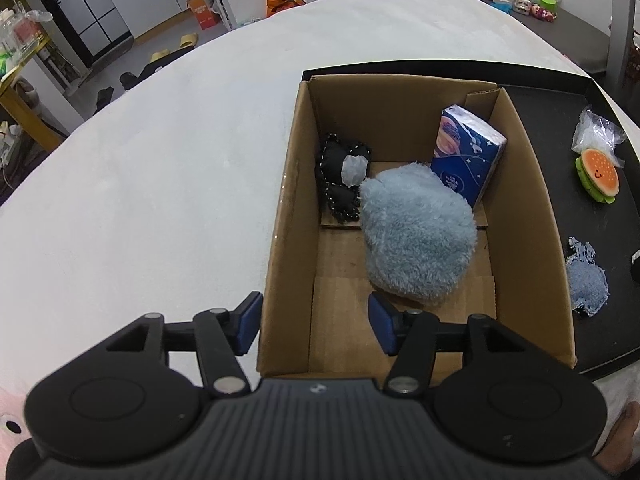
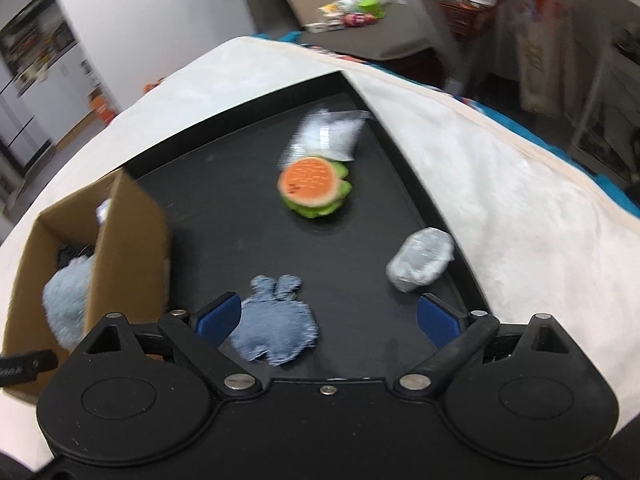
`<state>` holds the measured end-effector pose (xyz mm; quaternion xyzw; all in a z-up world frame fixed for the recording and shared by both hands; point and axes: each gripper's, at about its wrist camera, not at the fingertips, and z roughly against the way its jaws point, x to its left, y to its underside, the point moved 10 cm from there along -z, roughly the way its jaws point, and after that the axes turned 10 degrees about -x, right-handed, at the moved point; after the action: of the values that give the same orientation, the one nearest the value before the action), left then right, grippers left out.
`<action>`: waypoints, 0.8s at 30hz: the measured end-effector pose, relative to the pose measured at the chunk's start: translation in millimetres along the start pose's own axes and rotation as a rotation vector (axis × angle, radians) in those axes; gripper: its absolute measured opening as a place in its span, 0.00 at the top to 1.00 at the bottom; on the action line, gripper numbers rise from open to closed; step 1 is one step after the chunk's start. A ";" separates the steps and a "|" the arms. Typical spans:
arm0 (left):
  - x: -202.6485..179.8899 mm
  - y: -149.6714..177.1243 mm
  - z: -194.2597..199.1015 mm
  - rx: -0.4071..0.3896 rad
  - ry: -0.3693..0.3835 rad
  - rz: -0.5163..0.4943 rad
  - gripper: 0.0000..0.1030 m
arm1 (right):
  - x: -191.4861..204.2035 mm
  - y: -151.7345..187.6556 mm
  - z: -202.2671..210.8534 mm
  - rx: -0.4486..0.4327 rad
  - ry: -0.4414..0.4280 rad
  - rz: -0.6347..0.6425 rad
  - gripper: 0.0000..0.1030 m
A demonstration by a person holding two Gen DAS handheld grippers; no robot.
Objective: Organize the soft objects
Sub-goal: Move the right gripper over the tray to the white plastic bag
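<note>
- White fuzzy bedcover (image 1: 140,184) fills the surface; black tray (image 1: 552,100) sits on it, cardboard box (image 1: 532,208) stands on the tray's left part.
- Left wrist view only: looks down into the box, showing a blue tissue pack (image 1: 468,156) leaning against the far right corner, a black stitched plush (image 1: 344,176) at the far left wall, and a light blue fluffy plush (image 1: 416,236) in the middle, touching both.
- Right wrist view only: a grey wrapped bundle (image 2: 420,260) at the tray's right rim, well apart from the box; this view is motion-blurred.
- On the tray right of the box: burger plush (image 2: 314,188) with a clear plastic bag (image 2: 328,136) just behind it, and a denim plush (image 2: 276,320) nearer, long axis running near to far, ears pointing away.
- Left gripper (image 1: 316,324) jaws spread wide, empty, straddling the box's near left wall.
- Right gripper (image 2: 328,320) jaws spread wide, empty, the denim plush beside the left finger.
</note>
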<state>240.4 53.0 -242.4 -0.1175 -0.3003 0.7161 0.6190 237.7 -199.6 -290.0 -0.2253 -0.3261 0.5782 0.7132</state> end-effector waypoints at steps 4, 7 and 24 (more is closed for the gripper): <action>-2.0 -1.2 0.3 -0.001 -0.011 -0.004 0.44 | -15.2 -0.1 -6.1 -0.006 0.040 -0.050 0.10; -5.5 -2.1 0.8 -0.001 -0.020 -0.012 0.42 | -23.1 0.2 -11.1 -0.006 0.051 -0.087 0.19; -7.3 -12.2 -3.6 -0.002 -0.065 -0.047 0.40 | -59.1 -0.7 -42.3 0.023 0.080 -0.234 0.41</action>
<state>253.8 47.7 -239.7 -0.0875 -0.3237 0.7046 0.6254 261.9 -254.8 -330.6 -0.2005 -0.3149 0.4852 0.7907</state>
